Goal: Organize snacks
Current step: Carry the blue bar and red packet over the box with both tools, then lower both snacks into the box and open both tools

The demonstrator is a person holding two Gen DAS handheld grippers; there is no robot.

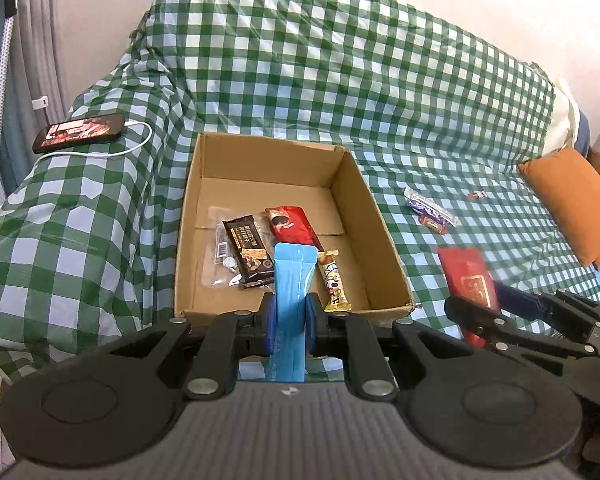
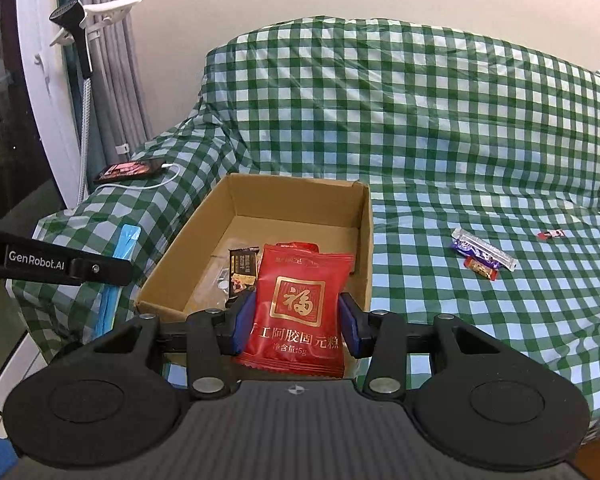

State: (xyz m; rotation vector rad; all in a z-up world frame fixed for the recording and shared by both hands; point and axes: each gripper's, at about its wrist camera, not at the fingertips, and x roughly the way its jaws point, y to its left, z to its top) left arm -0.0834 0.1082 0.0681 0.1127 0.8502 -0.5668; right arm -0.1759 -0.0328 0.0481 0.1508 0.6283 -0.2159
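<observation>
Two claws each grip one snack at the near end of a cardboard box (image 1: 352, 184) that sits on a sofa draped in a green-and-white checked cloth (image 1: 340, 60). The left claw (image 1: 291, 316) is closed on a long light-blue packet (image 1: 293, 280), its blue pads pressing the packet's two long edges; the packet runs forward between the fingers, and its far end reaches over the box's near wall, above the snacks inside. The right claw (image 2: 296, 320) is clamped on a red pouch with a gold square emblem (image 2: 298, 300), the pads pinching its left and right sides, so the pouch stands upright between the fingers, just in front of the box's near right corner. In the left wrist view the same pouch (image 1: 470, 280) shows to the right of the box, outside its right wall. Inside the box lie a dark brown bar (image 1: 249, 254) on a clear plastic bag (image 1: 217, 248), a red sachet (image 1: 294, 226) beside it, and a small gold-ended candy roll (image 1: 333, 280) nearest the right wall. On the sofa seat, well apart from both claws and to the right of the box, lie a purple-and-silver wrapper (image 2: 482, 254) touching a small red candy (image 2: 480, 268), and farther right a tiny red-and-white wrapper (image 2: 552, 233). A phone (image 1: 80, 131) with a white cable (image 1: 140, 142) plugged in rests on the sofa's left armrest, and an orange cushion (image 1: 576, 208) sits at the seat's far right.
</observation>
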